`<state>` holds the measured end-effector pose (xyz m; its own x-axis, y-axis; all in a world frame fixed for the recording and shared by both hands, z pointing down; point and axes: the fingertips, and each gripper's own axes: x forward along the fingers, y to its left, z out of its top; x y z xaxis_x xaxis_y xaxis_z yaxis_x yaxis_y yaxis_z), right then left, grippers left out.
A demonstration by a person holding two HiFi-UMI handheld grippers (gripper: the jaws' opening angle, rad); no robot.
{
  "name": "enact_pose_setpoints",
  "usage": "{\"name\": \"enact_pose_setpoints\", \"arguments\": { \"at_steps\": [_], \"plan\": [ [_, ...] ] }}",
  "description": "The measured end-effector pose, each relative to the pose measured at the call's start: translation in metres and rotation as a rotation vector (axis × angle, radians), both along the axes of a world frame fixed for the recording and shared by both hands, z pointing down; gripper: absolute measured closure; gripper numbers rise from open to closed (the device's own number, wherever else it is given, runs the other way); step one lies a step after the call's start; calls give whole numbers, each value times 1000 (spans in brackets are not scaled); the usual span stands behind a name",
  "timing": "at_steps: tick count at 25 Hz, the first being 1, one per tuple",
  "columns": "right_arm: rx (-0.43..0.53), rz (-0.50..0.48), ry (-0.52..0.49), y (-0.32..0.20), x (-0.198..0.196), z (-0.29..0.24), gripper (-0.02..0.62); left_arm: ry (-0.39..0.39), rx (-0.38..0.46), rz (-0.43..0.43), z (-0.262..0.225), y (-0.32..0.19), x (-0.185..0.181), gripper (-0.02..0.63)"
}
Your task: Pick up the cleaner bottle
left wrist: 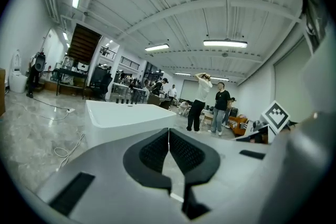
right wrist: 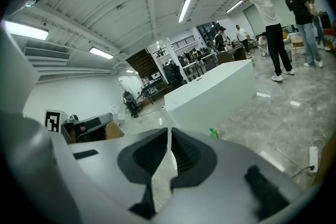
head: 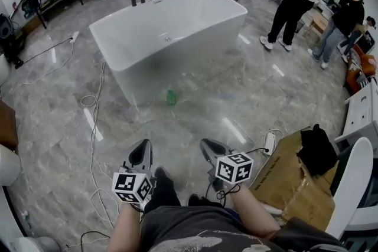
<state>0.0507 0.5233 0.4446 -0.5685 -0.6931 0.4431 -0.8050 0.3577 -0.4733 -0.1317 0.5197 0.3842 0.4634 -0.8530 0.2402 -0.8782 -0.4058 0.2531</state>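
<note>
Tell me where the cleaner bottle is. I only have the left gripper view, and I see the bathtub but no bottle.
Observer: The head view shows a small green bottle on the floor, right by the near wall of the bathtub.
Operator: Is the right gripper on it?
Observer: No. The right gripper is shut with nothing between its jaws, well short of the bottle.
Operator: Which way do I go?
Observer: From above, the bottle sits ahead, roughly between the left gripper and the right one.
</note>
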Motion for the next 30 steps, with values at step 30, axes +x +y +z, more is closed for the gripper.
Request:
{"name": "enact_pose_setpoints", "arguments": {
  "at_steps": [30],
  "plan": [
    [-73, 231, 114, -188, -13, 13, 557, 52, -90, 152, 44, -219, -70, 591]
  ]
}}
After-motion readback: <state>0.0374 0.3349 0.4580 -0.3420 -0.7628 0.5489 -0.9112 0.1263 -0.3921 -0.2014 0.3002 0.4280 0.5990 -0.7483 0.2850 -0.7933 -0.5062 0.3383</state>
